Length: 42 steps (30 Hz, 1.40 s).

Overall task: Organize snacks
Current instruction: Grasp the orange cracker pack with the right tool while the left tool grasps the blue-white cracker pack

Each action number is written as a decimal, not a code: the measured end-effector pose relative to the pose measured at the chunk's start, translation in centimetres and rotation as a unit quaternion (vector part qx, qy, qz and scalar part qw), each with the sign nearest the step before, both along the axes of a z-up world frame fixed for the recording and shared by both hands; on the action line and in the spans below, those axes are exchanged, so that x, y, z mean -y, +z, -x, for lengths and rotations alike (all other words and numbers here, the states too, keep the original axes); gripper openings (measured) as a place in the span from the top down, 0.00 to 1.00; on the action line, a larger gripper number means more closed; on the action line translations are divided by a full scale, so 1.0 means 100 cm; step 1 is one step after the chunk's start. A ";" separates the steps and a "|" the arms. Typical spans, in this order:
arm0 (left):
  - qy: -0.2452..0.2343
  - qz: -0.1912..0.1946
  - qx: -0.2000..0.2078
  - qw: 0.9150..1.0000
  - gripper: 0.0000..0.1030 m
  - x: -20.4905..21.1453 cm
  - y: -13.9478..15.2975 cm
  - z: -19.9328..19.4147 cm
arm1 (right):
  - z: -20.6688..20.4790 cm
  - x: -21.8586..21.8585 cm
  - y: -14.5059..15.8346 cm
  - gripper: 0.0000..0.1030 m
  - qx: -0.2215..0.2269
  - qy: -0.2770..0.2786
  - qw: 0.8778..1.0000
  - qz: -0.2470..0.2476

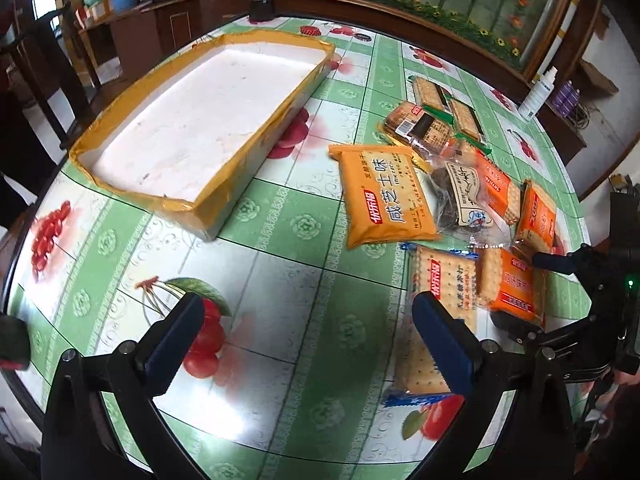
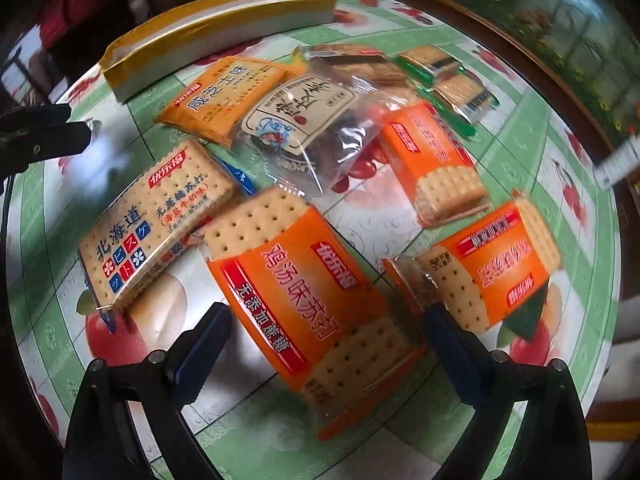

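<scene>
A shallow white box with yellow taped rim (image 1: 80, 152) lies at the table's left, seen also in the right wrist view (image 2: 224, 12). Several snack packets lie in a cluster to its right: a yellow-orange cheese biscuit packet (image 1: 384, 196) (image 2: 228, 96), a clear bag of dark snacks (image 1: 464, 196) (image 2: 312, 128), a blue-edged cracker packet (image 1: 444, 284) (image 2: 152, 228), and orange cracker packets (image 2: 304, 300) (image 2: 496, 268) (image 2: 436, 156). My left gripper (image 1: 308, 344) is open above bare table, empty. My right gripper (image 2: 324, 344) is open, its jaws either side of the nearest orange packet (image 1: 512, 284).
The table (image 1: 280, 264) is round with a green and fruit-print cloth. Green-edged biscuit packets (image 1: 432, 92) (image 2: 444, 76) lie at the far side of the cluster. A white bottle (image 1: 536, 96) stands at the far right edge. Wooden furniture surrounds the table.
</scene>
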<state>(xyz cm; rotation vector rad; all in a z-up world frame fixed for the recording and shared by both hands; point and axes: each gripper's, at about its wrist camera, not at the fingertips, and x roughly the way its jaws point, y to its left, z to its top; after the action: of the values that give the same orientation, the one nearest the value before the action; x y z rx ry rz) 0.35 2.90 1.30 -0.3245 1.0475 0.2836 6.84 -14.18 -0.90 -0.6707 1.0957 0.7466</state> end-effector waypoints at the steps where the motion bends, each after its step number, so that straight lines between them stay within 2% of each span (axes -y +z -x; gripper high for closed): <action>1: 0.000 0.002 0.000 1.000 0.00 0.002 0.000 -0.001 | -0.002 -0.001 0.001 0.14 -0.002 -0.004 1.000 0.001; 2: -0.002 0.002 -0.002 1.000 0.00 0.005 0.000 -0.003 | -0.002 -0.001 0.001 0.24 -0.007 -0.009 1.000 0.001; 3: -0.004 0.002 -0.005 1.000 0.00 0.008 0.001 -0.006 | -0.001 -0.002 0.003 0.27 -0.011 -0.007 1.000 -0.003; 9: -0.006 0.018 -0.023 1.000 0.00 0.032 0.001 -0.020 | 0.014 -0.007 0.008 0.36 0.005 -0.002 1.000 0.020; 13: -0.010 0.014 -0.048 0.999 0.00 0.059 -0.004 -0.031 | 0.024 0.005 0.006 0.37 0.007 -0.025 0.999 0.021; 19: -0.020 0.015 -0.081 0.996 0.00 0.092 -0.013 -0.044 | 0.030 0.032 0.006 0.37 0.002 -0.072 0.997 0.018; 22: -0.026 -0.016 -0.104 0.994 0.00 0.104 -0.021 -0.047 | 0.034 0.042 0.007 0.37 0.003 -0.083 0.996 0.019; 26: -0.025 -0.022 -0.127 0.991 0.00 0.104 -0.032 -0.051 | 0.035 0.047 0.007 0.37 0.005 -0.091 0.996 0.023; 29: -0.030 -0.012 -0.145 0.989 0.00 0.102 -0.042 -0.054 | 0.034 0.045 0.008 0.36 0.001 -0.096 0.995 0.028; 31: -0.036 -0.015 -0.139 0.990 0.00 0.104 -0.044 -0.056 | 0.031 0.043 0.007 0.36 -0.002 -0.099 0.995 0.029; 33: -0.054 -0.022 -0.132 0.989 0.00 0.111 -0.043 -0.058 | 0.029 0.040 0.007 0.32 0.007 -0.101 0.994 0.035; 39: -0.084 -0.022 -0.134 0.987 0.00 0.121 -0.045 -0.063 | 0.026 0.036 0.007 0.29 0.015 -0.113 0.993 0.044; 42: -0.089 -0.021 -0.142 0.986 0.00 0.122 -0.045 -0.067 | 0.022 0.039 0.005 0.16 0.005 -0.134 0.990 0.047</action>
<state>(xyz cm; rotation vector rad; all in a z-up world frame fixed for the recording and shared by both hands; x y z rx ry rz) 7.02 -9.27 -3.17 -0.1526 1.3414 0.1933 4.65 -18.09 -0.35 -0.5908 1.1896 0.4628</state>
